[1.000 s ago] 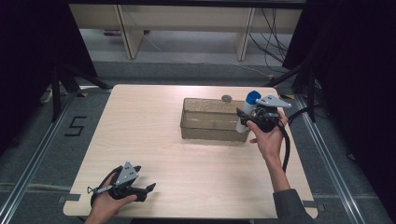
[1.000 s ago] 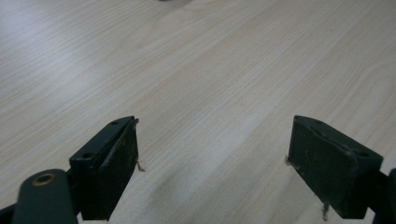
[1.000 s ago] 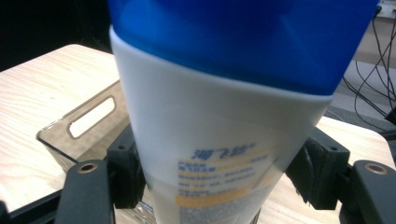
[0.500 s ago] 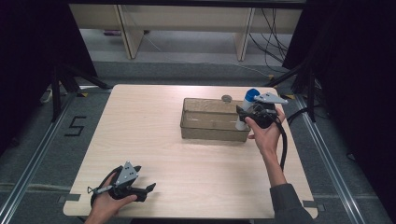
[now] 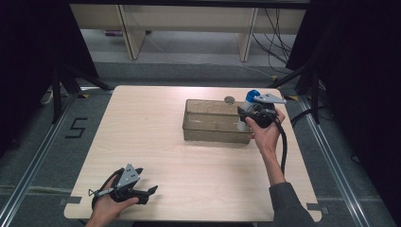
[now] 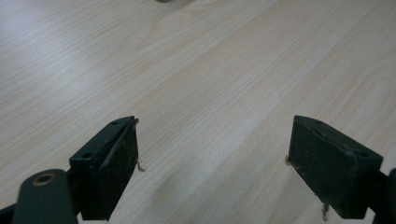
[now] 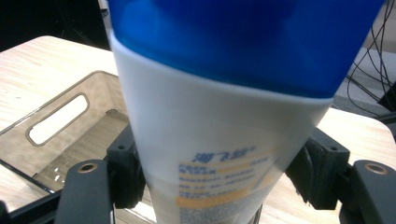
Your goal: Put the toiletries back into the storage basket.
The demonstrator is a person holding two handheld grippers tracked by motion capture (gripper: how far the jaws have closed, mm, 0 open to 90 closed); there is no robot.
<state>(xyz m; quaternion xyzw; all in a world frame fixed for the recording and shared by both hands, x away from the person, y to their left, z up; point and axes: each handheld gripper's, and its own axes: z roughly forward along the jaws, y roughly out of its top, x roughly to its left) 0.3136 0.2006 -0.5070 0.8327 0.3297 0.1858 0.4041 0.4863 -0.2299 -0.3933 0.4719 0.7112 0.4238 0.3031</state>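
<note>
I have the white bottle (image 7: pixel 219 140) with its blue cap clamped between the jaws of my right gripper (image 5: pixel 257 113), cap end up, at the right end of the clear bin (image 5: pixel 215 124) on the table (image 5: pixel 142 132). My left gripper (image 6: pixel 212 168) rests with its jaws spread and nothing between them, low over bare wood near the front left corner. To do this well, I judge I should carry the bottle over the bin's rim, clear of the wall, lower it close to the bin floor, and only then let go so it doesn't tip.
</note>
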